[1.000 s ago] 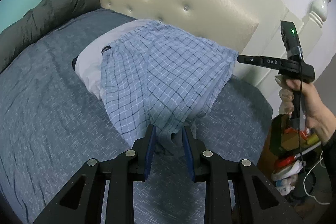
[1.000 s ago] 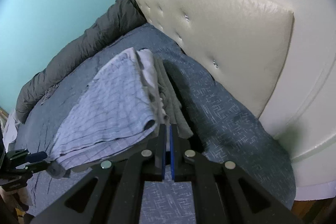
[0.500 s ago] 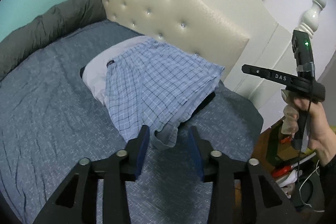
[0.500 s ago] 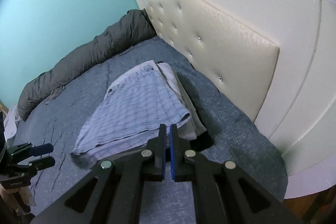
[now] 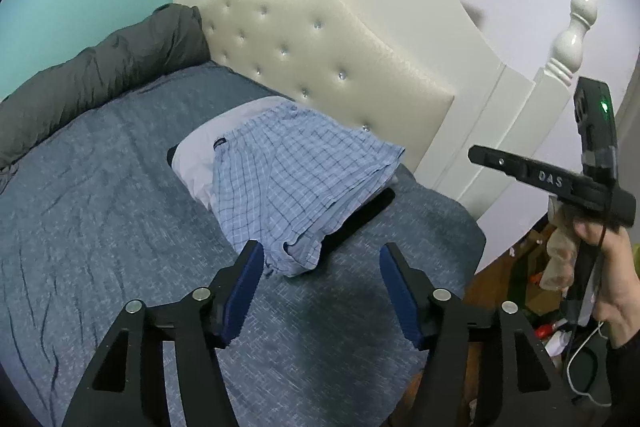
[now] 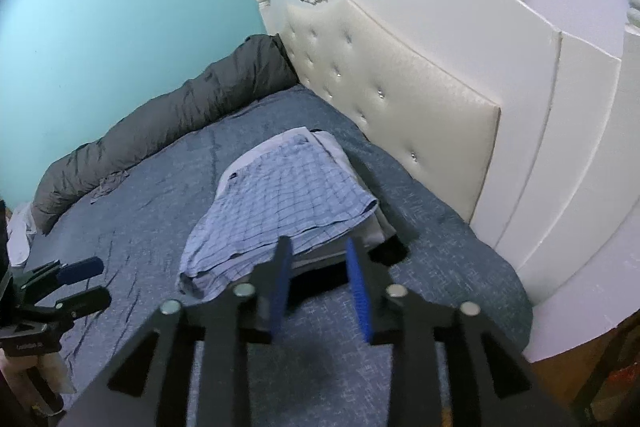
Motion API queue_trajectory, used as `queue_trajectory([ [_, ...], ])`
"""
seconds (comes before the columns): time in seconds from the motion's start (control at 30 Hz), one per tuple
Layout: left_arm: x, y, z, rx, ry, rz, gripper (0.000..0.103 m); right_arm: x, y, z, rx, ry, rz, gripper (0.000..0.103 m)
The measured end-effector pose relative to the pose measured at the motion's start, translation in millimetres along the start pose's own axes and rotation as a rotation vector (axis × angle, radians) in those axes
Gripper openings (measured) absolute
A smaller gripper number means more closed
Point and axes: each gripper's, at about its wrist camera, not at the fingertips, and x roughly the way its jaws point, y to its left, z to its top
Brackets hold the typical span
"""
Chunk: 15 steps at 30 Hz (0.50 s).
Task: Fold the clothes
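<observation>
Blue-grey bedspread [image 5: 100, 227] covers the bed, cream tufted headboard [image 5: 328, 67] behind it, teal wall [image 6: 120, 7] on the far side. Dark grey duvet [image 6: 180, 107] is rolled along that wall. I see the checked blue shorts [image 5: 296, 179] lying flat on top of a small stack near the headboard: a white garment [image 5: 196, 159] pokes out under them on the left, something black [image 5: 360, 219] under that on the right. One shorts corner droops onto the bedspread, rumpled.

My left tongs [image 5: 322, 291] hang above the bedspread just short of that drooping corner, jaws spread wide, nothing between them; the left blue pad sits just beside the fabric, contact unclear. My right tongs [image 6: 320, 287] are parted about halfway, empty, pointing at the near edge of the stack; touching or not, cannot tell. From the left wrist view the right tongs show side-on at the frame's right, gripped by a hand [image 5: 612, 267], green light on top. Clutter on the floor beside the bed, too blurry to name.
</observation>
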Motion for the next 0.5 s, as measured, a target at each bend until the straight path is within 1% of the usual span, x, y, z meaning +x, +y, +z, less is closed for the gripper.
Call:
queue_trajectory([
  [0.03, -3, -2, 0, 0.001, -0.004, 0.002, 0.069, -3, 1, -1, 0.001, -0.003, -0.004, 0.036],
  [0.13, -11, -7, -1, 0.005, -0.013, 0.005, 0.073, -14, 5, -6, 0.012, -0.015, -0.015, 0.043],
  [0.2, -16, -10, -2, 0.005, -0.021, 0.007, 0.074, -21, 7, -8, 0.013, -0.025, -0.022, 0.051],
  [0.23, -19, -11, -2, 0.005, -0.026, 0.009, 0.076, -25, 9, -9, 0.013, -0.030, -0.026, 0.052],
  [0.27, -22, -12, -2, 0.004, -0.031, 0.011, 0.082, -28, 10, -10, 0.014, -0.035, -0.030, 0.056],
  [0.3, -24, -13, -2, 0.001, -0.037, 0.015, 0.085, -31, 12, -11, 0.014, -0.040, -0.033, 0.060],
  [0.43, -35, -15, -3, -0.009, -0.058, 0.022, 0.086, -45, 18, -15, 0.016, -0.060, -0.048, 0.065],
  [0.5, -40, -15, -4, -0.011, -0.064, 0.027, 0.090, -51, 22, -17, 0.018, -0.065, -0.059, 0.071],
])
